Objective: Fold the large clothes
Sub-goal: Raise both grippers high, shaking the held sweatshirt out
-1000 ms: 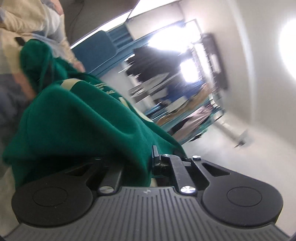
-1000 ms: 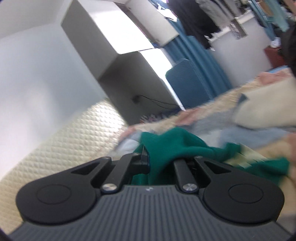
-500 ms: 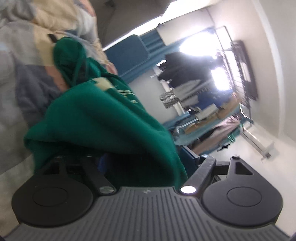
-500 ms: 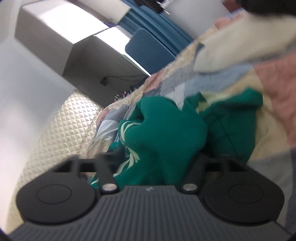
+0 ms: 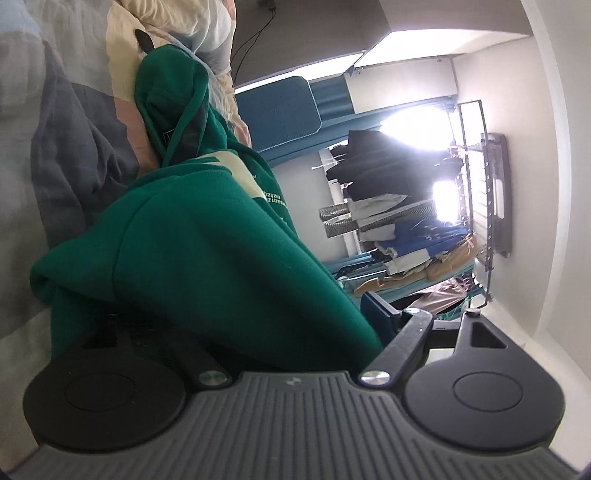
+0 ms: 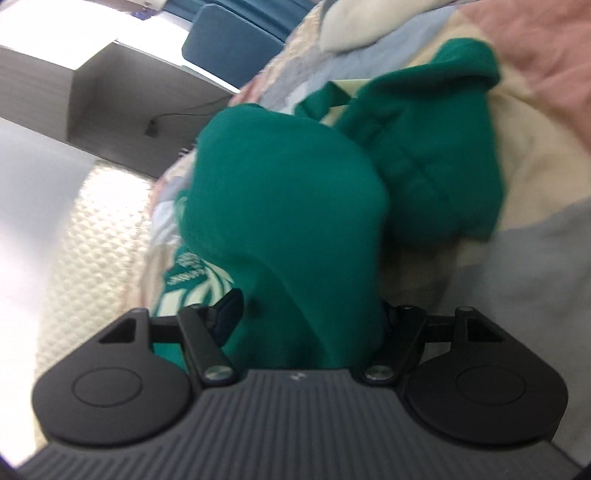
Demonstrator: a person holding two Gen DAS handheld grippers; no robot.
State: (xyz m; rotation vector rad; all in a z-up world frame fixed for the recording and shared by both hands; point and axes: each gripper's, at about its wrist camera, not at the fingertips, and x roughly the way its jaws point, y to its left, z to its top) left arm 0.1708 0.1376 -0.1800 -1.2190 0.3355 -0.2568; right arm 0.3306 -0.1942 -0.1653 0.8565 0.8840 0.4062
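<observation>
A green hoodie (image 5: 207, 240) with a cream print lies bunched on a patchwork quilt (image 5: 55, 166). In the left wrist view my left gripper (image 5: 243, 317) stands open. The green cloth is draped loosely across its gap and hides its left finger, and the right finger (image 5: 380, 314) is bare. The right wrist view shows the same hoodie (image 6: 280, 192) as a mound on the quilt (image 6: 535, 258). A fold of it hangs between the wide-apart jaws of my right gripper (image 6: 308, 310), which is open. The pads do not press the fabric.
A blue chair (image 5: 277, 107) stands beyond the bed, and a rack of hanging clothes (image 5: 399, 206) stands by a bright window. A cream padded headboard (image 6: 92, 229) and a grey desk (image 6: 122, 92) are at the bed's far end. Cream bedding (image 5: 166, 22) lies behind the hoodie.
Both grippers were shut on the green cloth and have opened wide. Both have sunk toward the bed and rolled. The hoodie has slumped onto the quilt.
</observation>
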